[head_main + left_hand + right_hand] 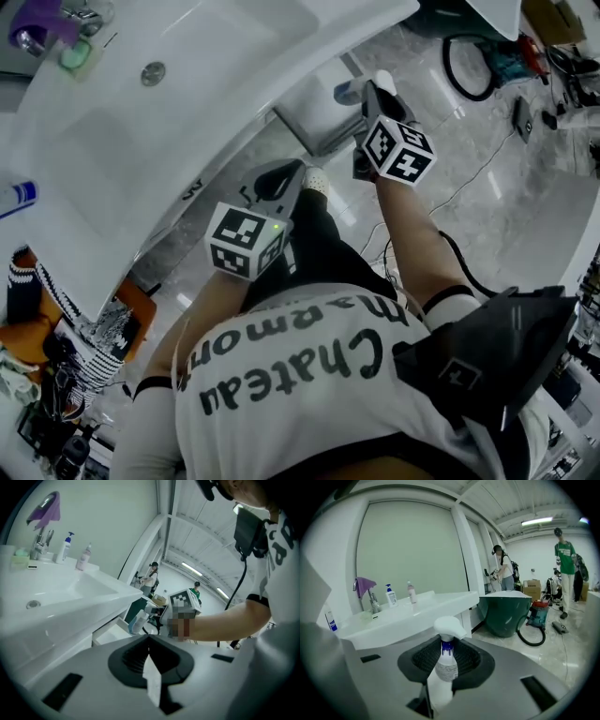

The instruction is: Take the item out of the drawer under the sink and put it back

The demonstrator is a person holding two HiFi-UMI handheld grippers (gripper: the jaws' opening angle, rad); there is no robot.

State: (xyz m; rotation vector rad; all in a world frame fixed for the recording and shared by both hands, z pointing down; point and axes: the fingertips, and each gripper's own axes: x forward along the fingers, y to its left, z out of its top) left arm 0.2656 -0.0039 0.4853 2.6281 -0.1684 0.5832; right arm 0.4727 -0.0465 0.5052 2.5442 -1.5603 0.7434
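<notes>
So the spray bottle (pixel 446 665) is the thing here. It's got a chunky white trigger head, a blue collar at the neck and a pale see-through body with a printed label I can't read. It's clamped in the right gripper (pixel 373 99), jaws squeezed onto the body, and the head sticks out past the tips. From that gripper's own view it sits pretty much upright.

The open drawer (pixel 316 116) is just to the right gripper's left, and the bottle's lower end is right at its outer corner. I honestly can't tell if it's over the drawer or just next to it. The drawer is white and shallow, and its inside looks bare from what I can see.

The left gripper (pixel 151 670) looks closed on nothing, with only a pale sliver at the seam. It hangs back by the person's body, well apart from the right one.

On edges, the long front lip of the sink (pixel 202 183) overhangs the drawer, so it's tight above and to the left of the right gripper. To its right it's all open shiny floor (pixel 487 216). A green tub (pixel 506 613) and a black hose (pixel 530 638) sit farther off ahead.
</notes>
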